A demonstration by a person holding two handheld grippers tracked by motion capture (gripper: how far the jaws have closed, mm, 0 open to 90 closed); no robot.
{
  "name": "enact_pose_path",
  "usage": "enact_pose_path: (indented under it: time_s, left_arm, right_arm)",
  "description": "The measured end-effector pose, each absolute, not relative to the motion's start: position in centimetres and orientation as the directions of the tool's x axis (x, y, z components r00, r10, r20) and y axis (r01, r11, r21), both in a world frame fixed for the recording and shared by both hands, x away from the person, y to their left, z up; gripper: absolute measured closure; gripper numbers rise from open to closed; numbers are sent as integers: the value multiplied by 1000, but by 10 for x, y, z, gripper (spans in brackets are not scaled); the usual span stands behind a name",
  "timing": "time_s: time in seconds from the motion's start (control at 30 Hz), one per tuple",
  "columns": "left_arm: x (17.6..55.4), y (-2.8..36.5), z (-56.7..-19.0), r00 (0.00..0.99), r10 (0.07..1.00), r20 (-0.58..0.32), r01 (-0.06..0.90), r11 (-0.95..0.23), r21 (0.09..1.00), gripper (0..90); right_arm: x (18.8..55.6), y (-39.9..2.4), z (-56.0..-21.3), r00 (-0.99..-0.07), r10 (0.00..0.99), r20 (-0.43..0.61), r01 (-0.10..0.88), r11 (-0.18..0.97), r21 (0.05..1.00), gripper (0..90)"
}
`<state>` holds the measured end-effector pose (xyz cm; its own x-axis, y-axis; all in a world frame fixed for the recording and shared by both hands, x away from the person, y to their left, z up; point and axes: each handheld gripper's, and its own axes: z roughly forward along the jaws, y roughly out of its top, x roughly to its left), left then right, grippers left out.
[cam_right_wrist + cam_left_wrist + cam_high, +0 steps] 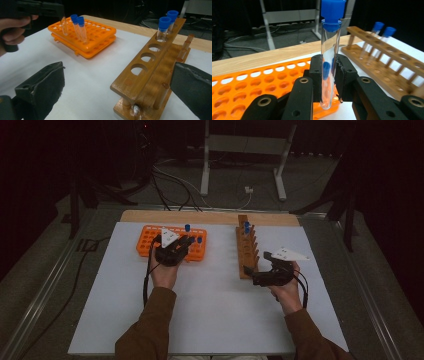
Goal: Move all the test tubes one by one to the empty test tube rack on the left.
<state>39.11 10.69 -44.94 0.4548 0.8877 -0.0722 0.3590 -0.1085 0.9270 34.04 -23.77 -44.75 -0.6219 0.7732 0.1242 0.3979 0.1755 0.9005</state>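
While the left gripper [329, 75] is clamped on the blue-capped tube [330, 52] above the orange rack [262, 85], keep it upright and carry it over to a free hole in the wooden rack [150, 62], where the right gripper [120, 92] waits with jaws apart

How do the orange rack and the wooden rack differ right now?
The orange rack is a low plastic grid with many small holes; the wooden rack is a long stand with one row of larger holes. The left tool holds a tube over the orange rack; the open right tool flanks the wooden rack's near end. Both hold two blue-capped tubes.
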Motion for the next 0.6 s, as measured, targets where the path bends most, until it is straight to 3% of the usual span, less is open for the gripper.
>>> enact_pose_path:
  time_s: [0.6]
  left_arm:
    - [419, 110, -476, 389, 917, -84, 424, -98, 900, 779]
  right_arm:
    - [340, -241, -447, -630, 765, 133, 391, 165, 905, 0]
